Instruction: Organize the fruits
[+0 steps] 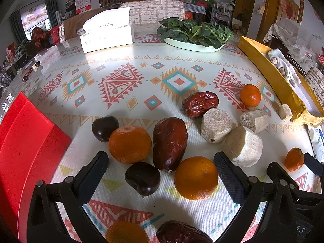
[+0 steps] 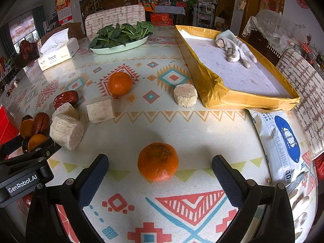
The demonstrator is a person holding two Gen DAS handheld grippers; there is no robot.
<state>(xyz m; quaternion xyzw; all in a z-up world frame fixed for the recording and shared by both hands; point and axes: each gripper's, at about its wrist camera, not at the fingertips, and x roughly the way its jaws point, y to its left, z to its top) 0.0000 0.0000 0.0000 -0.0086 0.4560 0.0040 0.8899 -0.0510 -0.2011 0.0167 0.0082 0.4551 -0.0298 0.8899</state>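
In the left wrist view my left gripper is open and empty, low over a cluster of fruit. Between and just ahead of its fingers lie an orange, a dark chestnut, a red date and another orange. Pale cut cylinders lie to the right. In the right wrist view my right gripper is open, with a lone orange on the cloth between its fingers, untouched. Another orange sits farther back.
A yellow-edged tray holding a grey glove lies at the right. A red box stands at the left. A plate of spinach and a tissue pack sit at the back. A wipes pack lies near right.
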